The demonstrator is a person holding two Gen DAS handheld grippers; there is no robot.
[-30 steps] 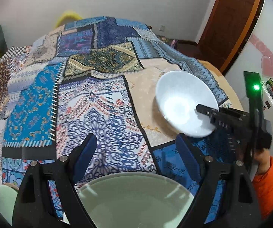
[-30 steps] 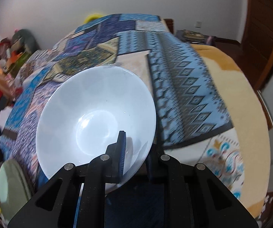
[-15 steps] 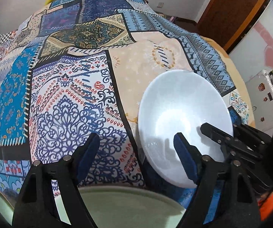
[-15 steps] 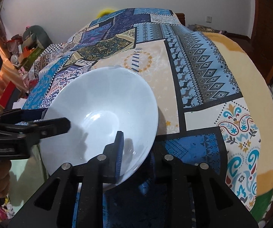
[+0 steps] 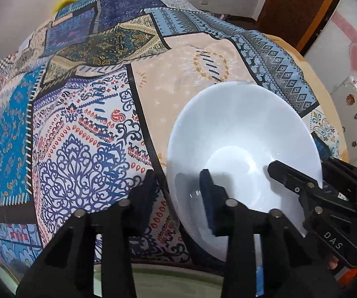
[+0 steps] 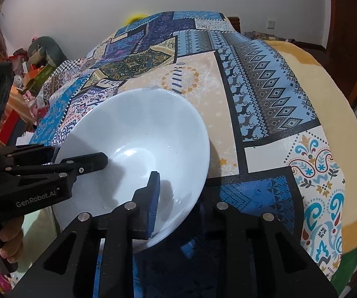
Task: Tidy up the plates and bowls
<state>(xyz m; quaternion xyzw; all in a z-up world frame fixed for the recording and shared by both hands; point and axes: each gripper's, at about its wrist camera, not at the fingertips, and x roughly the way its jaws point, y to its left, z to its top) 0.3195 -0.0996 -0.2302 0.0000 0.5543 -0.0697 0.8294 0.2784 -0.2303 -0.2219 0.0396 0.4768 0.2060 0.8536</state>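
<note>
A white bowl (image 5: 240, 136) hangs tilted over the patchwork tablecloth (image 5: 79, 149). My right gripper (image 6: 178, 198) is shut on its near rim, with one finger inside the bowl (image 6: 133, 134) and the other hidden behind the wall. My left gripper (image 5: 177, 196) straddles the bowl's left rim, one finger inside and one outside. Its jaws are closing, and a sliver of cloth still shows beside the outer finger. The right wrist view shows the left gripper (image 6: 64, 155) reaching in from the left. A pale green plate (image 5: 178, 280) lies under the left gripper at the table's near edge.
The patterned cloth (image 6: 265, 87) covers the whole table, which drops away at the right edge. A white fridge (image 5: 352, 114) and a brown door (image 5: 300, 5) stand to the right. Clutter (image 6: 29, 74) lies beyond the table's left side. A hand (image 6: 9, 245) holds the left gripper.
My left gripper has come down and to the right onto the bowl's rim, and its jaws have narrowed from wide open. The right gripper still holds the bowl in much the same place.
</note>
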